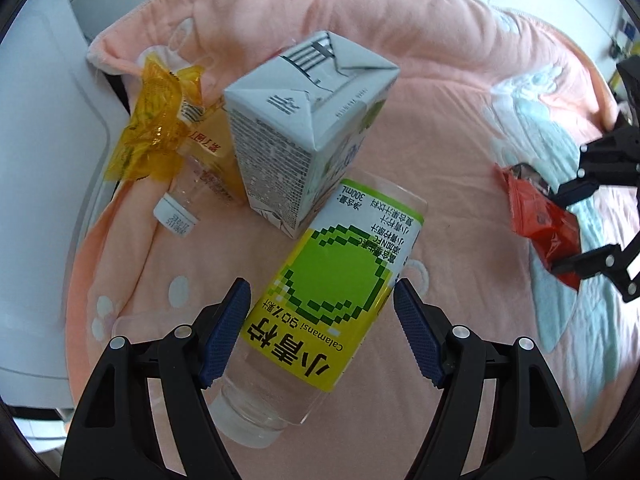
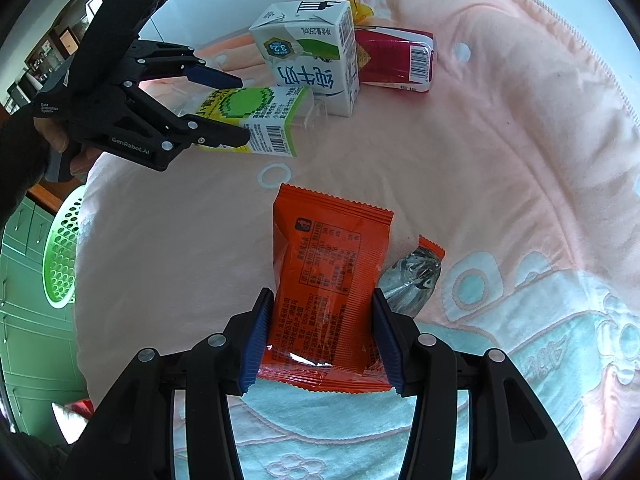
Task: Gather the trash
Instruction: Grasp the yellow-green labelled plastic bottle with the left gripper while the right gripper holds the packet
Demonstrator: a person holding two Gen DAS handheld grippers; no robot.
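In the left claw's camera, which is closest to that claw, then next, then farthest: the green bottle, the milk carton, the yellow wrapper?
1. Green bottle: lying between the left claw's fingers.
2. Milk carton: just beyond the bottle, centre.
3. Yellow wrapper: far left, by the blanket's edge.

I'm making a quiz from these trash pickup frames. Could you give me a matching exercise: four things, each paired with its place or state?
Things:
1. orange snack packet
2. green-labelled bottle
3. milk carton
4. green basket

Places or states:
A. beside the bed, off the blanket
B. lying between the left gripper's open jaws
C. standing upright
D. clamped in the right gripper

Pairs: 1-D, 2-B, 3-C, 4-A
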